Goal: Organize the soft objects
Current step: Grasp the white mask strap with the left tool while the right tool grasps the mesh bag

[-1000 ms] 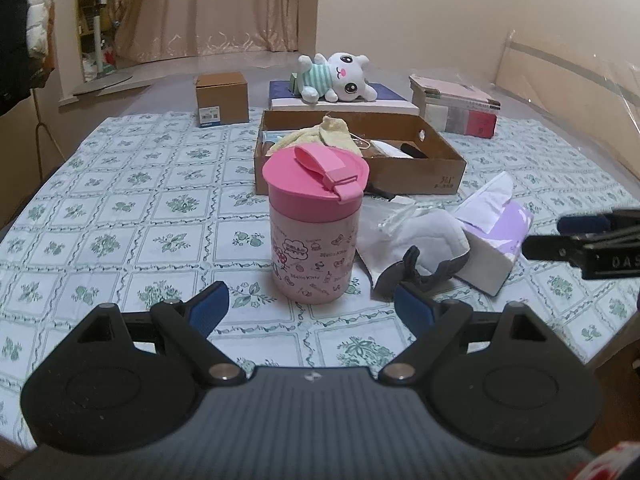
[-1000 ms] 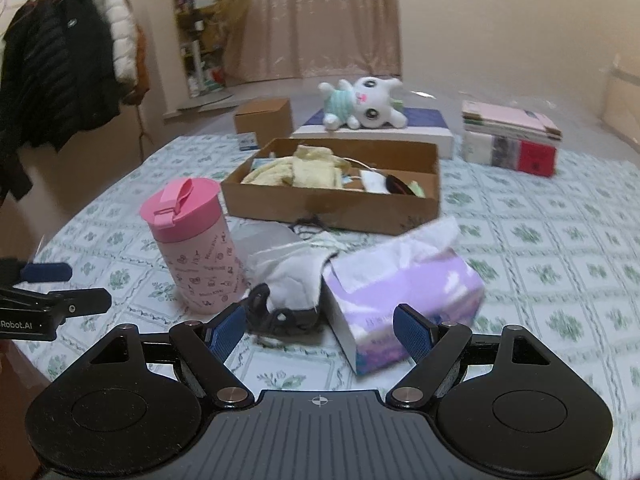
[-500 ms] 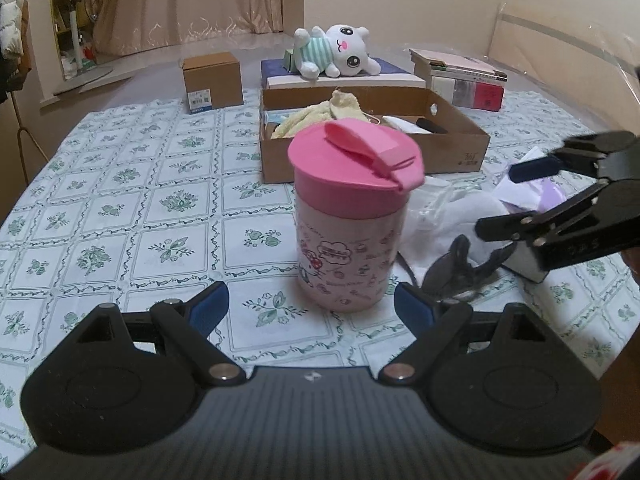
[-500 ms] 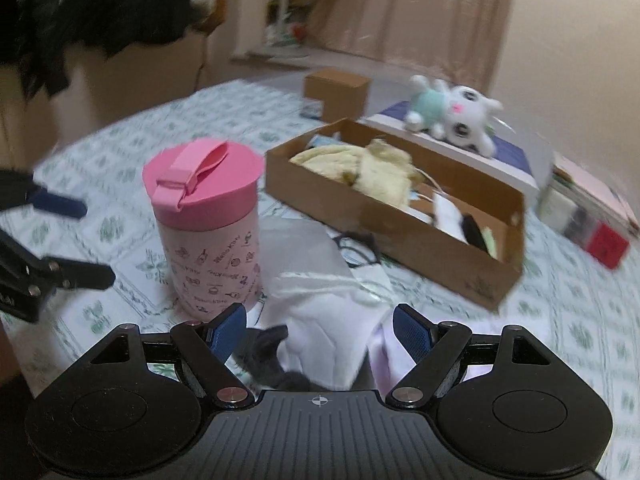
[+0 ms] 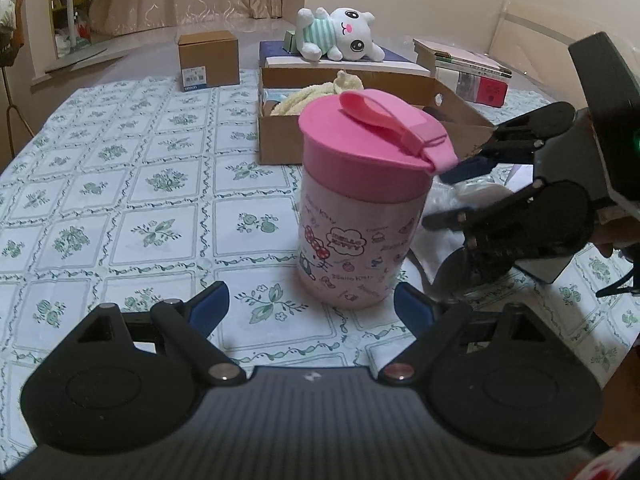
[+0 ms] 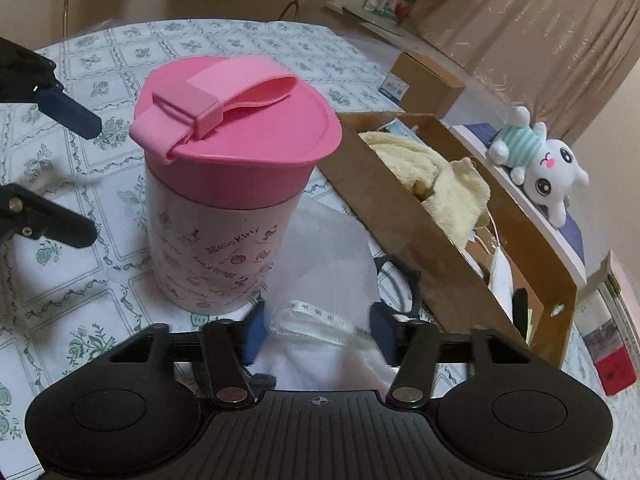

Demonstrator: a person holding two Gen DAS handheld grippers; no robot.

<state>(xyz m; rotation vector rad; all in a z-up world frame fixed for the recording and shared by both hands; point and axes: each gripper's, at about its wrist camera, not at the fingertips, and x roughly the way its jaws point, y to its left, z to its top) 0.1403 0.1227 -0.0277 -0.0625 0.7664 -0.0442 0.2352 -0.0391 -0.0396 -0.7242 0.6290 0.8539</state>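
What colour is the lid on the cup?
Pink. The lid shows best in the right wrist view.

White soft cloth item with ribbon trim, crumpled on the tablecloth, just beside the pink-lidded cup

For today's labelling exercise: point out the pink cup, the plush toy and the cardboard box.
Pink cup (image 5: 352, 248), left wrist view, printed side.
Plush toy (image 5: 354, 36), left wrist view, face.
Cardboard box (image 6: 432, 256), right wrist view, near wall.

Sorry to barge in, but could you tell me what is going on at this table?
A person is tidying soft items with a hand-held gripper in each hand. The right hand-held gripper is closing its jaws around a white mesh pouch lying beside the pink-lidded cup. The left hand-held gripper sits open, facing that cup. A cardboard box behind already holds a yellow towel.
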